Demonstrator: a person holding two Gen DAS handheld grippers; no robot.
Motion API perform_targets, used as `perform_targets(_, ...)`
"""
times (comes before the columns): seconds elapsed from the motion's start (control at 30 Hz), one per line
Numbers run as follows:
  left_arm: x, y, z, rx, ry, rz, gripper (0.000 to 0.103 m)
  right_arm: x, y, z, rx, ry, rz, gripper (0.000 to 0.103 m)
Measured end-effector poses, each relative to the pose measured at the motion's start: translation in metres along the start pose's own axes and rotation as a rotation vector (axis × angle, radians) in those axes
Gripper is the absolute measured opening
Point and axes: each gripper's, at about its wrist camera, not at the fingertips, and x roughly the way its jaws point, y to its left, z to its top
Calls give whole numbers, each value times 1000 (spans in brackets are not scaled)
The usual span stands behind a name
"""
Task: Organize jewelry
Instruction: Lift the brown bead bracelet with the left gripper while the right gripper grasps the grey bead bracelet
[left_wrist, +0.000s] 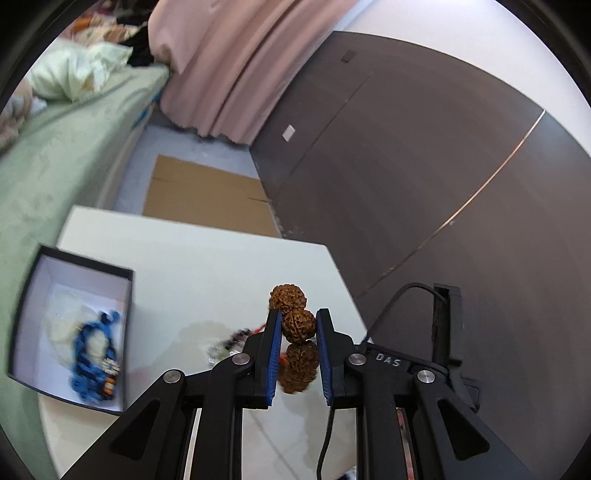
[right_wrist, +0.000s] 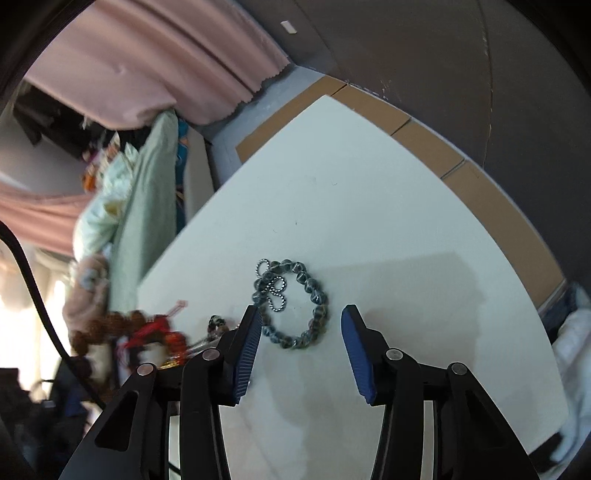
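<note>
My left gripper (left_wrist: 298, 325) is shut on a brown bracelet of large wrinkled seed beads (left_wrist: 288, 297), lifted above the white table (left_wrist: 192, 266). An open black box (left_wrist: 74, 280) with a white inside sits at the table's left and holds a blue beaded piece (left_wrist: 94, 354). My right gripper (right_wrist: 301, 325) is open above a grey-blue bead bracelet (right_wrist: 314, 291) with a silver cord knot, lying flat on the table (right_wrist: 369, 206). The same brown bracelet shows blurred at the left of the right wrist view (right_wrist: 110, 325), with red and orange jewelry (right_wrist: 159, 332) beside it.
Small clear and dark beads (left_wrist: 225, 347) lie on the table under the left gripper. A green bed (left_wrist: 55, 158) runs along the table's left. Flat cardboard (left_wrist: 207, 199) lies on the floor beyond. A dark wardrobe (left_wrist: 443, 166) and a pink curtain (left_wrist: 229, 62) stand behind.
</note>
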Motion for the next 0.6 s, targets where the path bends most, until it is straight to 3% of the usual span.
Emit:
perform_targets(0.13, -1, 1, 4, 39, -1, 89, 19, 15, 11, 2, -69, 12, -83, 37)
perform_targets(0.27, 6, 9, 3, 69, 34, 166, 19, 21, 30, -3, -201, -19, -220, 26)
perform_targets(0.33, 14, 12, 0, 65, 64, 171, 19, 23, 36, -5, -247, -23, -254, 11)
perform_targets(0.47, 31, 15, -13, 67, 122, 163, 19, 20, 31, -1, -213, -3, -178, 10)
perform_targets(0.6, 59, 15, -26, 44, 195, 123, 19, 1, 26, -1, -180, -40, -111, 10)
